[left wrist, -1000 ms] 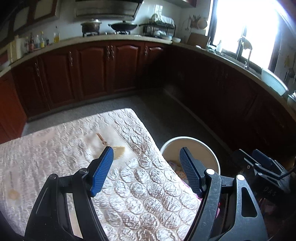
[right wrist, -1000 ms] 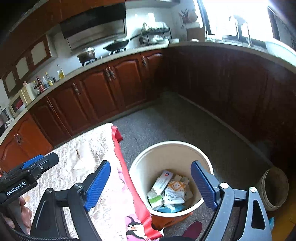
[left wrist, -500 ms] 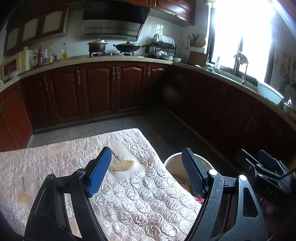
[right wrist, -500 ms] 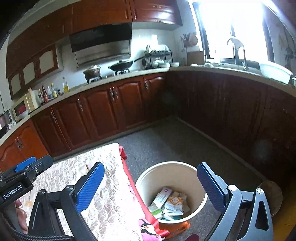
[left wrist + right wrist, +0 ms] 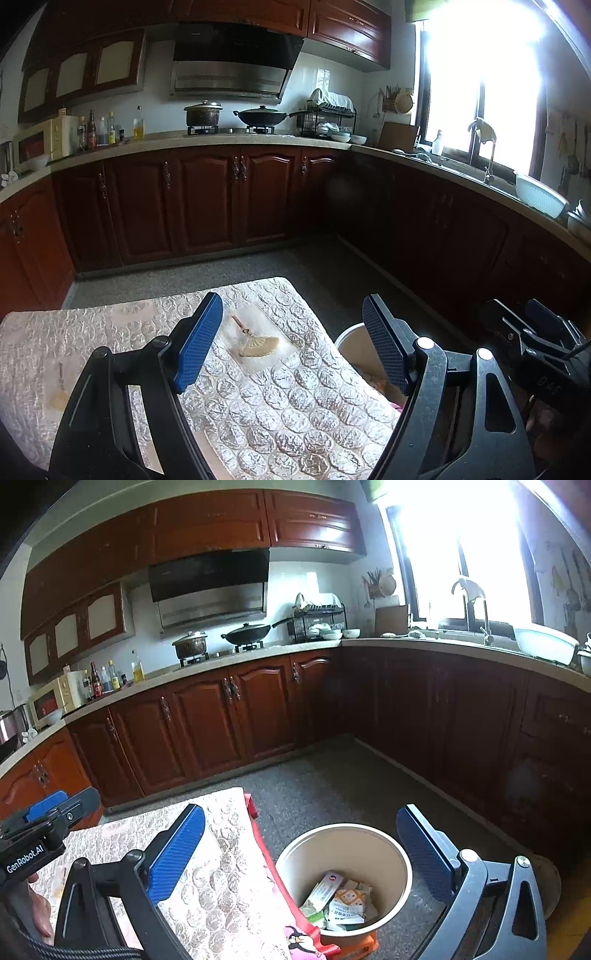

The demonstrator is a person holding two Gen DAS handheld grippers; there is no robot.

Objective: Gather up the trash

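Now both tongs have lifted: right tongs [image 5: 301, 853] opening, empty, above the bin [image 5: 343, 871] holding packets [image 5: 340, 901]; left tongs [image 5: 291, 343] spread, empty.

**Window glare is washing out the upper right of both views**

Daylight is pouring in through the large kitchen window [image 5: 484, 74], blowing it out to pure white in both wrist views and hazing the wall beside it. The dark red-brown wooden base cabinets [image 5: 461, 716] under the window are sitting in deep shadow, their detail fading. The silvery quilted table cover [image 5: 280, 398] is catching soft light. Fisheye distortion is bending the beige stone counter surface [image 5: 229, 661] and darkening the corners. Focus is staying fairly sharp throughout.
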